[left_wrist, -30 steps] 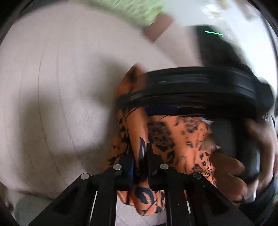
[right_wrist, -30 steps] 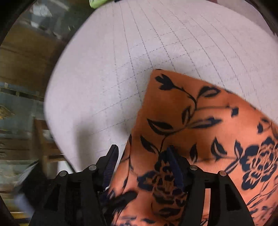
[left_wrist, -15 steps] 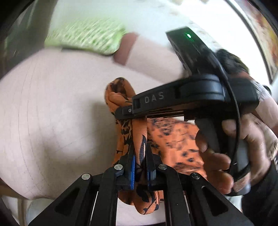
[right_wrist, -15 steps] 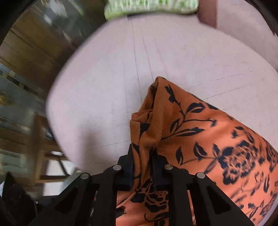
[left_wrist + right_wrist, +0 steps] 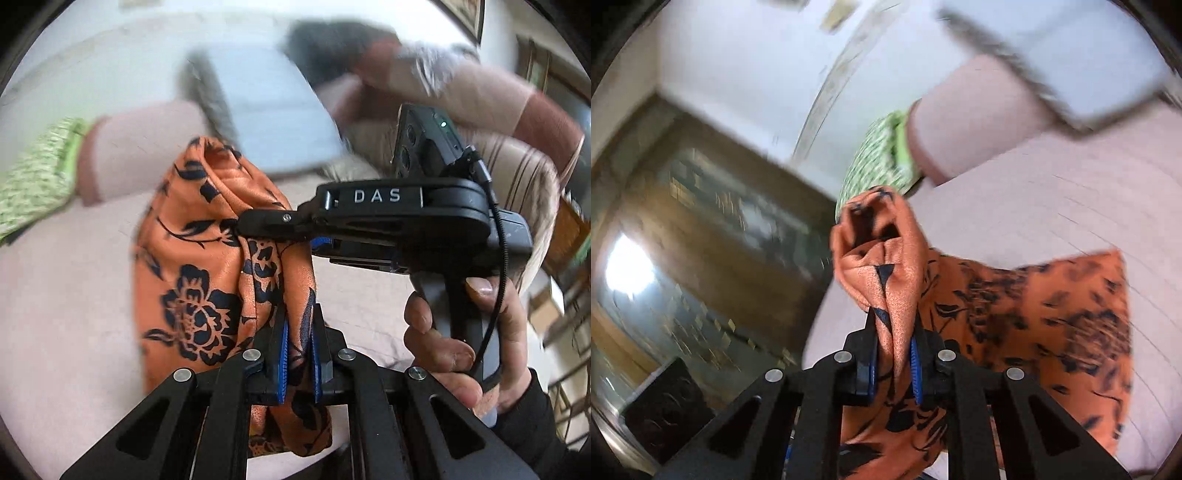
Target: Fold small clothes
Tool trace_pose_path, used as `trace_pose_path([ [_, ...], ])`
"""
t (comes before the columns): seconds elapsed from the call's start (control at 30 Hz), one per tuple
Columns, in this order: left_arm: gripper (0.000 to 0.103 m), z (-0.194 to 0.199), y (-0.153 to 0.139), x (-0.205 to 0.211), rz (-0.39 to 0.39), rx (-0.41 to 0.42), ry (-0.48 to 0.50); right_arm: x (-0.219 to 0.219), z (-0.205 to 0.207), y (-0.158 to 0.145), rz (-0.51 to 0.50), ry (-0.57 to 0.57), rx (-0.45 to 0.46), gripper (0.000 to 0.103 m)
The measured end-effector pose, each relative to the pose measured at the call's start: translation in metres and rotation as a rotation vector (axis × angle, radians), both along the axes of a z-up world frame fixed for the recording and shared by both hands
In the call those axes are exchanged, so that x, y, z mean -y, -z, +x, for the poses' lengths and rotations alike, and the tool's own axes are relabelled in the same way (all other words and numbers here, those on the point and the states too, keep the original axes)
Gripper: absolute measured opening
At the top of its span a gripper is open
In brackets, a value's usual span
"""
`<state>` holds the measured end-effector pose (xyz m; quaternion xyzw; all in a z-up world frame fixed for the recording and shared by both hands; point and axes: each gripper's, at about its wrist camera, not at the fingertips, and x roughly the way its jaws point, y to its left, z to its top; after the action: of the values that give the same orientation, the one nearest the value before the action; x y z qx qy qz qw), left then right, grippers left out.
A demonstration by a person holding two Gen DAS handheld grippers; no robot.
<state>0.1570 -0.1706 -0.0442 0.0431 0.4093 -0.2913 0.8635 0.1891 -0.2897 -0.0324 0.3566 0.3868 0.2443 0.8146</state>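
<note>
An orange garment with a dark floral print (image 5: 199, 280) hangs bunched over the pink bed sheet (image 5: 62, 295). My left gripper (image 5: 298, 332) is shut on a fold of it. My right gripper (image 5: 894, 332) is also shut on a bunched fold of the garment (image 5: 886, 273); the rest of the cloth (image 5: 1052, 314) trails down to the right onto the sheet. In the left wrist view the right gripper (image 5: 266, 225) shows from the side, held in a hand, pinching the cloth just above my left fingers.
A green patterned cloth (image 5: 33, 181) lies at the far left of the bed, also in the right wrist view (image 5: 879, 158). A pink pillow (image 5: 140, 147) and a pale blue pillow (image 5: 273, 110) lie behind. The person's arm (image 5: 480, 96) and wooden furniture (image 5: 701, 221) stand around.
Both grippers have lifted the garment off the sheet and tilted upward. The right gripper, open a second ago, closed on the cloth. The cloth now hangs gathered between them.
</note>
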Motion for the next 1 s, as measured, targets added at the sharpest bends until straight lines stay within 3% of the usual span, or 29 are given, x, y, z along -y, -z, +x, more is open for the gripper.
trace_pose_path([
  [0.17, 0.013, 0.041, 0.068, 0.043, 0.035, -0.202, 0.006, 0.058, 0.017, 0.087, 0.1, 0.091, -0.134, 0.014],
  [0.23, 0.015, 0.049, 0.088, 0.04, -0.019, -0.336, -0.009, 0.075, 0.017, 0.12, 0.13, 0.176, -0.245, 0.019],
  [0.3, 0.018, 0.042, 0.087, 0.027, -0.131, -0.404, 0.011, 0.084, 0.016, 0.128, 0.105, 0.205, -0.275, 0.02],
  [0.4, 0.03, 0.022, 0.064, -0.006, -0.197, -0.329, 0.013, 0.085, 0.009, 0.11, -0.02, 0.266, -0.223, 0.028],
  [0.5, 0.044, 0.012, 0.051, -0.039, -0.179, -0.236, -0.048, 0.087, -0.001, 0.093, -0.058, 0.297, -0.16, 0.037],
  [0.57, 0.044, 0.016, 0.053, -0.068, -0.137, -0.213, -0.125, 0.083, -0.014, 0.078, -0.058, 0.271, -0.104, 0.041],
  [0.63, 0.044, 0.011, 0.055, -0.083, -0.091, -0.207, -0.201, 0.066, -0.023, 0.066, -0.098, 0.228, -0.075, 0.062],
  [0.73, 0.044, 0.024, 0.07, -0.077, -0.062, -0.24, -0.26, 0.042, -0.036, 0.075, -0.15, 0.183, -0.099, 0.065],
  [0.8, 0.043, 0.024, 0.084, -0.077, -0.055, -0.276, -0.271, 0.026, -0.037, 0.089, -0.267, 0.168, -0.162, 0.061],
  [0.87, 0.043, 0.029, 0.101, -0.064, -0.049, -0.31, -0.257, 0.007, -0.03, 0.106, -0.465, 0.153, -0.265, 0.028],
  [0.9, 0.043, 0.024, 0.103, -0.057, -0.029, -0.305, -0.246, 0.003, -0.029, 0.107, -0.502, 0.155, -0.289, 0.007],
  [1.0, 0.043, 0.018, 0.101, -0.048, -0.01, -0.283, -0.223, -0.002, -0.047, 0.086, -0.544, 0.191, -0.249, 0.006],
])
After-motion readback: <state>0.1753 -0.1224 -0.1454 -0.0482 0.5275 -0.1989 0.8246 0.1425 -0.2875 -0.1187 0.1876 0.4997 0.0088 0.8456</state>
